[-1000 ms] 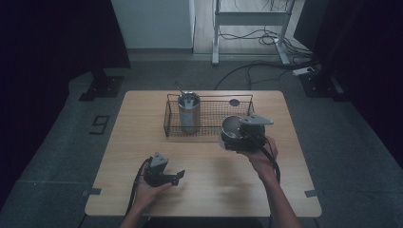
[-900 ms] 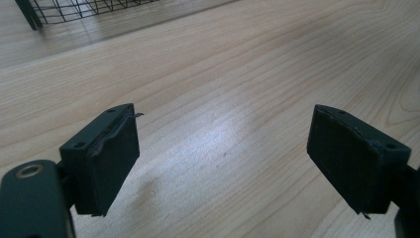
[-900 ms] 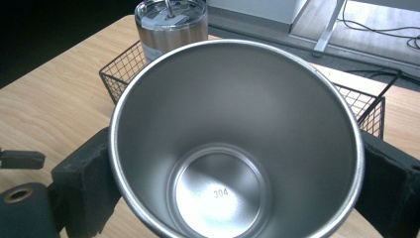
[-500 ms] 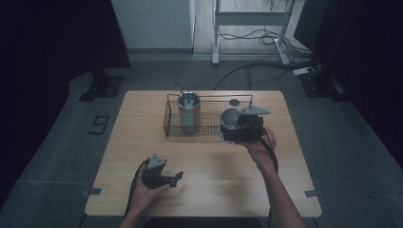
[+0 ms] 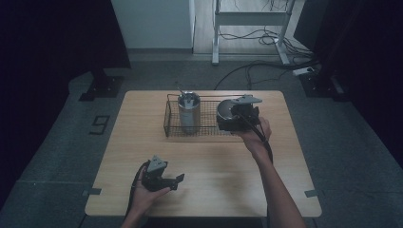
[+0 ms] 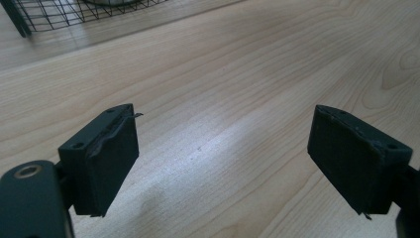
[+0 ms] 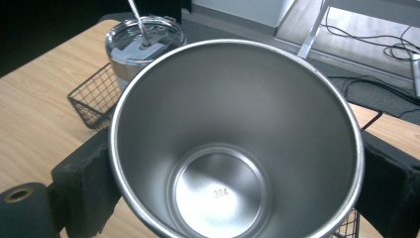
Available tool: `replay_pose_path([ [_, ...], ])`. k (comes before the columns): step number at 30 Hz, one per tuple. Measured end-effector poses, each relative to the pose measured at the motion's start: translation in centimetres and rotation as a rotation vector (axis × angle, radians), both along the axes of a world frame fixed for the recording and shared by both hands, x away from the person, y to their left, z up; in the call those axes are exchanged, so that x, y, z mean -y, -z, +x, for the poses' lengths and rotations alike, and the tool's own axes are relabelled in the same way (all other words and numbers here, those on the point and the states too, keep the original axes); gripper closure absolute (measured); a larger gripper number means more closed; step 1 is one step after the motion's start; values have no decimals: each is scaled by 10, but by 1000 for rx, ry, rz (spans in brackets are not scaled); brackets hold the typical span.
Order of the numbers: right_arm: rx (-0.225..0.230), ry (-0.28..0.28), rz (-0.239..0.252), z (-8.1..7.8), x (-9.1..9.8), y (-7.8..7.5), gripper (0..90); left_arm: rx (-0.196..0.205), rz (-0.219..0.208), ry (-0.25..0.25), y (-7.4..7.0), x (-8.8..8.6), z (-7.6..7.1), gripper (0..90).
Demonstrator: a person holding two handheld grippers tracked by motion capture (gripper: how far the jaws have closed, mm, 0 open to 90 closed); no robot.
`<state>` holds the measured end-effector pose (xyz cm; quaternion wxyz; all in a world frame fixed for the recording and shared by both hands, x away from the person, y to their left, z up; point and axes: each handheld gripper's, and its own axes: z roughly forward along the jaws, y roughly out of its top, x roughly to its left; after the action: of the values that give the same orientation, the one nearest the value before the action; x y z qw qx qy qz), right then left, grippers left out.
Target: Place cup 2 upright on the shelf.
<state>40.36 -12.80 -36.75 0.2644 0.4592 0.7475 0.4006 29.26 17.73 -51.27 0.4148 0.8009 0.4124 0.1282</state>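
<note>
An empty steel cup (image 5: 226,110) hangs tilted over the right end of the black wire basket (image 5: 172,127), its mouth facing the right gripper's camera (image 7: 233,148). My right gripper (image 5: 229,118) is shut on the cup, one pad (image 7: 84,183) on each side of its wall. A lidded steel tumbler (image 5: 189,112) with a straw stands upright in the basket's left half (image 7: 143,42). My left gripper (image 5: 174,181) rests low near the table's front left. Its jaws have just been opening and stand apart (image 6: 223,163) with nothing between them, only bare wood below.
The wooden table (image 5: 214,166) has free surface between the basket and the front edge. Beyond the far edge lie floor cables (image 5: 247,66) and a metal stand (image 5: 216,28). A basket corner (image 6: 54,12) shows at the top of the left gripper view.
My right hand has carried the cup away from the person and slightly left, up over the basket's right end. The left hand stays in place.
</note>
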Motion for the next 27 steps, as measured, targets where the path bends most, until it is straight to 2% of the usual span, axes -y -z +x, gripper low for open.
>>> replay_pose_path([
  [6,-24,9,4,17,-4,6,69,-4,1,2,1,-1,0,125],
  [18,-22,24,1,37,-9,6,69,-8,-5,-2,0,-4,0,125],
  [25,-17,31,6,43,-7,6,69,-5,-7,-9,-1,-6,0,126],
  [27,-15,32,11,44,-6,6,69,7,-13,-14,-2,-6,-1,128],
])
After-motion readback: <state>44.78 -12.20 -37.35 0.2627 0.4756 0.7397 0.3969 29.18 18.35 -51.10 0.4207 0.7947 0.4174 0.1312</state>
